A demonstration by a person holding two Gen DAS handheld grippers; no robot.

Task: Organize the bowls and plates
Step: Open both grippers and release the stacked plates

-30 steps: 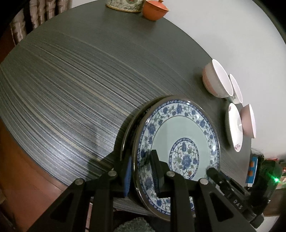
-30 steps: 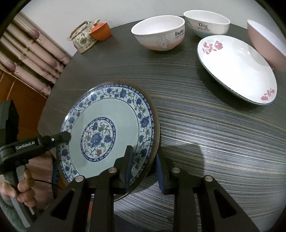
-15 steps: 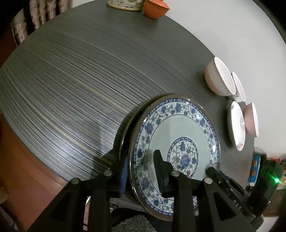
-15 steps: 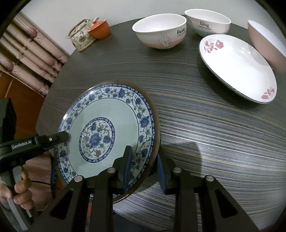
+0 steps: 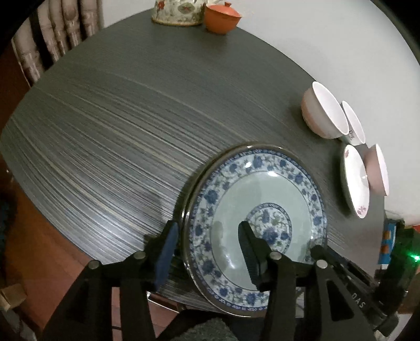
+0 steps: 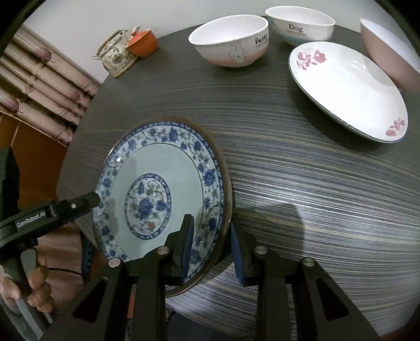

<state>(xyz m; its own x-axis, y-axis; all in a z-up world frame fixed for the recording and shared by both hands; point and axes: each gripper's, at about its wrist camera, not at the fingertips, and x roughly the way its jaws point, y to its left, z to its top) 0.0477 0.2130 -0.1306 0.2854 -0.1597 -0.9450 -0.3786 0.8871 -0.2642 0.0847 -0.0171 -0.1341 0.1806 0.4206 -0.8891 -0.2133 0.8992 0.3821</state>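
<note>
A blue-and-white flowered plate (image 5: pixel 262 199) (image 6: pixel 157 162) lies near the front edge of the dark round table (image 5: pixel 118 131), its near rim past the edge. My left gripper (image 5: pixel 207 251) straddles the plate's left rim. Its jaws are opening, and both pads stand off the rim. At the plate's right rim my right gripper (image 6: pixel 211 249) is also opening. The rim sits between its pads, and a slim gap shows at the outer pad. The left gripper's fingertip (image 6: pixel 89 200) shows in the right wrist view.
At the far right stand a white plate with red flowers (image 6: pixel 346 86), a rabbit bowl (image 6: pixel 231 39), a "Dog" bowl (image 6: pixel 302 23) and a pink bowl (image 6: pixel 388 52). At the back sit a teapot (image 6: pixel 116 56) and an orange cup (image 6: pixel 143 43). A person's hand (image 6: pixel 34 283) holds the left gripper's handle.
The left jaws have spread wide and come off the plate's rim. The right jaws have widened slightly. The plate keeps its place at the table's near edge.
</note>
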